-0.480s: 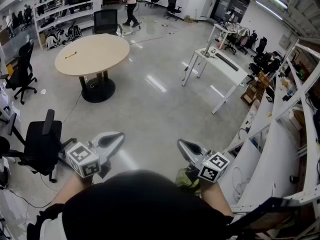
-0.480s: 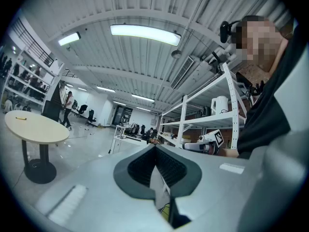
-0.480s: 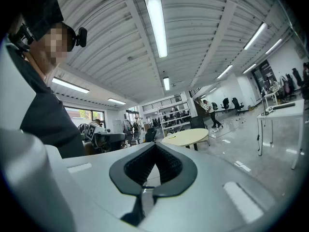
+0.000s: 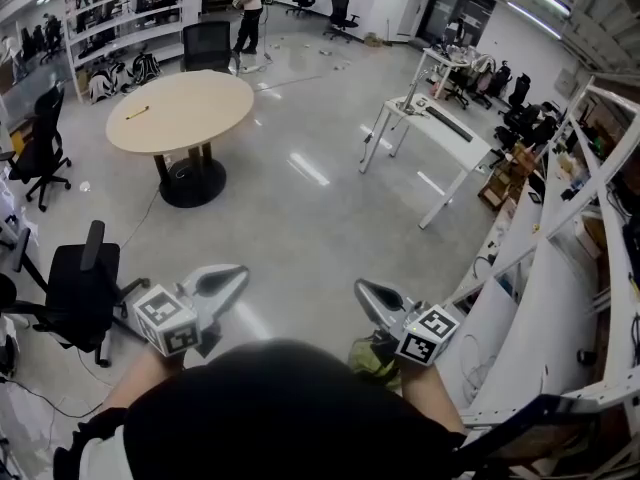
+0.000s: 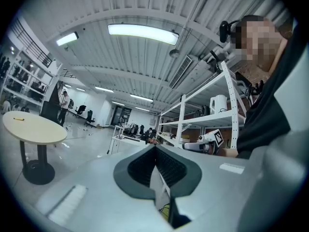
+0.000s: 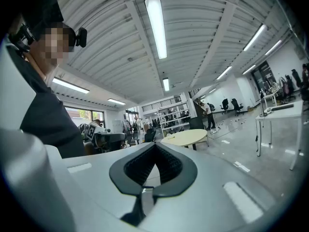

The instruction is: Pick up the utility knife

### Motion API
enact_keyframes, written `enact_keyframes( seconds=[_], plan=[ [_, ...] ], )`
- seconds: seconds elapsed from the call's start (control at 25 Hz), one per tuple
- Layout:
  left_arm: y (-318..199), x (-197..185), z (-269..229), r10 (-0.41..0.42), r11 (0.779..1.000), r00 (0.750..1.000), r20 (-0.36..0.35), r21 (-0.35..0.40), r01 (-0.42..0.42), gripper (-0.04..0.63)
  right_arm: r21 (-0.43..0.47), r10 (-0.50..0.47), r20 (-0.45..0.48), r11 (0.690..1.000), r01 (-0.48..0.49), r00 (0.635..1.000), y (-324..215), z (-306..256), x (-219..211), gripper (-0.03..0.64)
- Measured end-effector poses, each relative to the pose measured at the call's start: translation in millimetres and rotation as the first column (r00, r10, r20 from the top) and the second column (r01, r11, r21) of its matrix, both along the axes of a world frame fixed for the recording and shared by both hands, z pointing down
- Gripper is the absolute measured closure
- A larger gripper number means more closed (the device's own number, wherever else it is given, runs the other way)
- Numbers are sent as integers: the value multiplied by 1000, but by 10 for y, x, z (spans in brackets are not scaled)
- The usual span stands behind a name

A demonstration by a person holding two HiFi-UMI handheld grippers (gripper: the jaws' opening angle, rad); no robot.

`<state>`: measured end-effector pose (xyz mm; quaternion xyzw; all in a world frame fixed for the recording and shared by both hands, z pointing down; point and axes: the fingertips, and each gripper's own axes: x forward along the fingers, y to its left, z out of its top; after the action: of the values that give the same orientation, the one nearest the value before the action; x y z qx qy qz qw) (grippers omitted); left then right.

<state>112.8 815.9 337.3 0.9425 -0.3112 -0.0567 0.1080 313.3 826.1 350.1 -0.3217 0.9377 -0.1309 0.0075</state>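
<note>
Both tongs are closed and empty. Your left gripper (image 4: 238,271) and right gripper (image 4: 362,289) sit low in the head view, just above your head. In each gripper view the ribbed black pads meet at the tip with nothing between them. The casings are smooth grey plastic, each carrying a marker cube (image 4: 165,318).

No utility knife is within reach, and none can be positively identified. Low at the left edge stands a black office chair (image 4: 85,288) with a mesh-like back. Between you and everything else lies the floor (image 4: 300,218), polished grey and glossy with lamp reflections, so it is probably slick.

In the upper left is a round table (image 4: 190,103) with a pale wood top on a black pedestal. A small yellow thing (image 4: 138,111) lies on it near the left rim. It is slim and too small to name, but it is the likeliest candidate.

Walk there first and confirm what it is. Part the jaws of one gripper before you reach for it. A thin, hard handle lying flat calls for a low, level approach across its narrow width.

To the upper right stands a white desk (image 4: 440,128), rectangular and on thin legs.
</note>
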Motion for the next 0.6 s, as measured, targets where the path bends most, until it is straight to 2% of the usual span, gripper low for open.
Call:
enact_keyframes(
  seconds=[0.28, 0.6],
  plan=[
    [21, 213, 39, 2, 1000, 1000, 7, -4, -2, 595, -11, 1, 49, 1000, -1, 999, 7, -23, 223, 603],
    [120, 546, 71, 10, 1000, 1000, 24, -2, -10, 595, -15, 4, 52, 1000, -3, 999, 128, 51, 539, 603]
  ],
)
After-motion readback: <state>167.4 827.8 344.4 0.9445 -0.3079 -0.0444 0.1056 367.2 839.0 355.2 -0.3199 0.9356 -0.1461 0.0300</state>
